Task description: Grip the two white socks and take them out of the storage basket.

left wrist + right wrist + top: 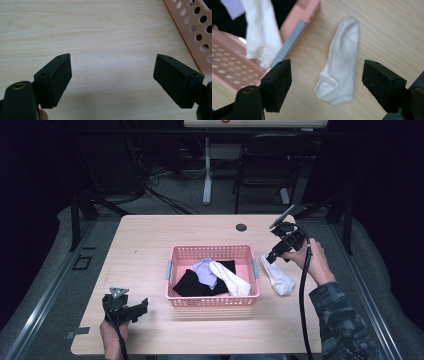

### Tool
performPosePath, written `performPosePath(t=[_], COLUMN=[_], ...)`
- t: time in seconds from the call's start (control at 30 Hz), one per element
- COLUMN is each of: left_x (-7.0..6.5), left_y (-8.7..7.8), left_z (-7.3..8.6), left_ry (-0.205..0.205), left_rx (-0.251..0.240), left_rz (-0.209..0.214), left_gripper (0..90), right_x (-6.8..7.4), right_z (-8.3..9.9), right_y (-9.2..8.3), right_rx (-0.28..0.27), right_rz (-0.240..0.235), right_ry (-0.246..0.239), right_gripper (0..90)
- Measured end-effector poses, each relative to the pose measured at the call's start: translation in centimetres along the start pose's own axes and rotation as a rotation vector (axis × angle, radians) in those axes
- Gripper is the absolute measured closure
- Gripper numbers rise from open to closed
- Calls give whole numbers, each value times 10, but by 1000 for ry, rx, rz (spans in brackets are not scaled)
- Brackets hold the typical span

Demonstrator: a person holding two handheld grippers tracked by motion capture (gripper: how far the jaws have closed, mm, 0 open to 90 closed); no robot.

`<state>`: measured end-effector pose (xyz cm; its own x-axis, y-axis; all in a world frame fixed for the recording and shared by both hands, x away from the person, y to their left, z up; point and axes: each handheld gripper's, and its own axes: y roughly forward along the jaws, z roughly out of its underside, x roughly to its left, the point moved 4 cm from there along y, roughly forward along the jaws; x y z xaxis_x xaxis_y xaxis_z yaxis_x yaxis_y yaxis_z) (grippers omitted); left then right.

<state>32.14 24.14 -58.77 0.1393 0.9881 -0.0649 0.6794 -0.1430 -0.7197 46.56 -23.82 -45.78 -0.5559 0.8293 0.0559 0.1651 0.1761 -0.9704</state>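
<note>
Wooden table (150,245): white sock (277,277) lies flat below spread right fingers (277,80).

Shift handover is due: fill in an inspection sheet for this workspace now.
Surface: wooden table, bare around the work.
Job's things: white sock flat on the table beside the pink basket; the basket holds a white, a lilac and a black garment.
Clutter: nothing seen.
Grippers: left gripper open over bare wood; right gripper open above the sock.
Cables: right gripper's black cable trails off the near edge.
Surroundings: dark, chair behind.
</note>
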Motion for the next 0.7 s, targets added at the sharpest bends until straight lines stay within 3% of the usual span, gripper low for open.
performPosePath(t=[0.23, 0.7], left_x=[0, 0], left_y=[-1, 1], left_z=[0, 0], left_ry=[2, -10], left_rx=[8, -7], left_rz=[3, 9], left_gripper=[152, 152], right_x=[28, 73], right_z=[-17, -45], right_y=[-10, 5], right_rx=[-12, -30], right_rz=[-23, -84], right_ry=[-71, -177], right_gripper=[149, 130])
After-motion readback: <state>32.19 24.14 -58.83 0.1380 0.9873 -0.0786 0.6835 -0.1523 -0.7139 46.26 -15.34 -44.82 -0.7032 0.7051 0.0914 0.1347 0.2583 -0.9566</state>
